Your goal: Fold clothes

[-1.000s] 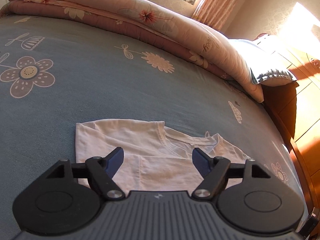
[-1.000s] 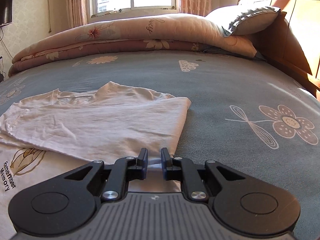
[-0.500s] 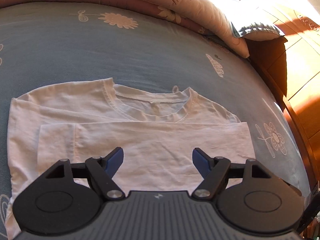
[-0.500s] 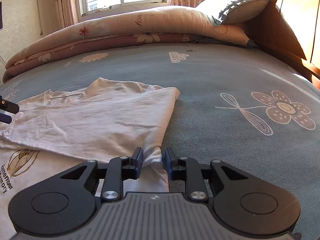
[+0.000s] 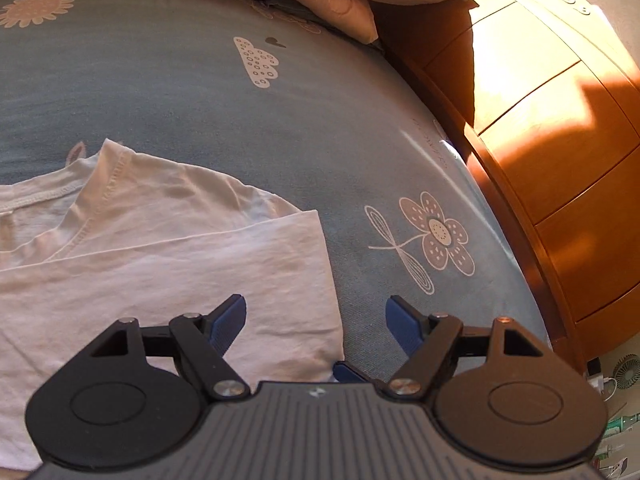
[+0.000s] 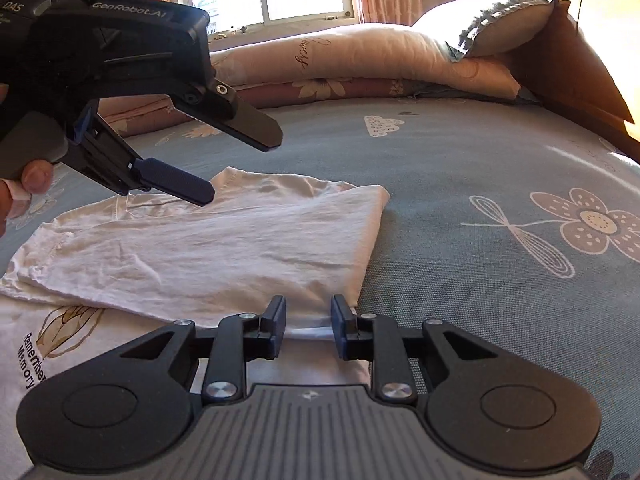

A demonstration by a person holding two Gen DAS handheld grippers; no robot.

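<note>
The white T-shirt (image 6: 224,248) lies half-folded on the blue bedsheet (image 6: 460,168) — the right gripper (image 6: 308,320) straddles its near edge, unclamped, while the left gripper (image 5: 316,318) hovers spread wide and empty.

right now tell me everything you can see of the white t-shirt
The t-shirt is white, thin, creased cotton-like cloth, lying flat on the blue bedsheet, partly folded with one layer doubled over. A ribbed collar and stitched seams show. Print reading "Remember Memory" shows on the lower layer. The right gripper straddles its near folded edge, pads apart from the cloth. The left gripper hovers open over it.
</note>
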